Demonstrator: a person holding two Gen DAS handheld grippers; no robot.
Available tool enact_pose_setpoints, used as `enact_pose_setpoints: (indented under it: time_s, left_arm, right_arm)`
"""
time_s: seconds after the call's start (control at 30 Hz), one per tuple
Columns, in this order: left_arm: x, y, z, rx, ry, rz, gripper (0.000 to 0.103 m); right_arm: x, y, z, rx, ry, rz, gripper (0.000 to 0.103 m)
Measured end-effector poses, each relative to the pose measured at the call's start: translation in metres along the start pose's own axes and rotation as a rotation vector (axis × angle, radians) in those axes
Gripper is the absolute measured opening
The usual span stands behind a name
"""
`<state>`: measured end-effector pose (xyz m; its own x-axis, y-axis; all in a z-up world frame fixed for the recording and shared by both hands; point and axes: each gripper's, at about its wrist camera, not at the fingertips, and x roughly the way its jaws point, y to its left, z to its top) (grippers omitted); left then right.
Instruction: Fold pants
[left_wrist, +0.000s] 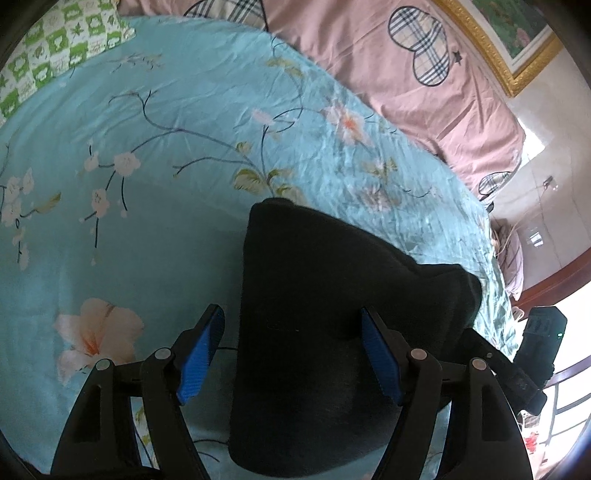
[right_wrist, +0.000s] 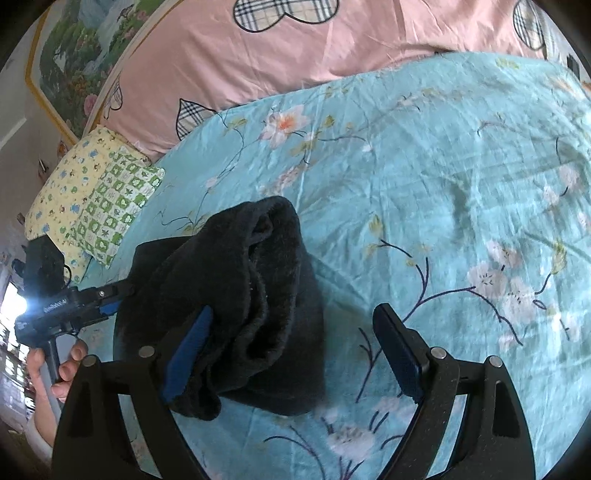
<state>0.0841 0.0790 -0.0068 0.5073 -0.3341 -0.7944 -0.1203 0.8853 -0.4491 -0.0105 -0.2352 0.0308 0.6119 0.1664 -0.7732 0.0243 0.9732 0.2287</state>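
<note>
Black fleecy pants lie folded in a thick bundle on the turquoise floral bedsheet. My left gripper is open, its blue pads wide apart, hovering over the near end of the bundle. In the right wrist view the pants show stacked folded layers. My right gripper is open; its left pad sits against the bundle's side, its right pad over bare sheet. The left gripper shows at the bundle's far left, held by a hand.
A pink duvet with plaid hearts lies along the far side of the bed. A green-and-white checked pillow and a yellow pillow lie at the bed's left. A gold-framed picture hangs on the wall. The bed edge is at right.
</note>
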Motion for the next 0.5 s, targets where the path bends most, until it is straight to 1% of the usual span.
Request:
enact_pose_setpoints:
  time_s: [0.03,0.1,0.17,0.23,0.37,0.4,0.43,0.5]
  left_arm:
    - [0.003,0.002,-0.001,-0.002,0.002,0.003,0.075]
    - [0.009,0.006,-0.001,-0.012,0.007,0.006,0.076]
    - [0.013,0.009,-0.002,-0.023,0.012,0.001,0.076]
    - [0.018,0.014,-0.002,-0.037,0.018,-0.010,0.076]
    - [0.023,0.019,-0.003,-0.056,0.016,-0.035,0.073]
    - [0.024,0.019,-0.003,-0.050,0.015,-0.031,0.071]
    - [0.025,0.017,-0.003,-0.041,0.015,-0.028,0.064]
    - [0.026,0.013,-0.003,-0.032,0.027,-0.046,0.052]
  right_arm:
    - [0.001,-0.001,0.000,0.005,0.005,0.015,0.087]
    - [0.003,-0.002,0.001,0.008,0.019,0.046,0.080]
    - [0.006,-0.002,0.002,0.021,0.039,0.106,0.068]
    - [0.011,-0.007,0.001,0.048,0.059,0.156,0.065]
    - [0.017,-0.015,-0.001,0.101,0.071,0.225,0.063]
    - [0.017,-0.015,-0.002,0.101,0.070,0.230,0.063]
    - [0.018,-0.015,-0.003,0.100,0.073,0.239,0.063]
    - [0.019,-0.014,-0.004,0.098,0.080,0.250,0.062]
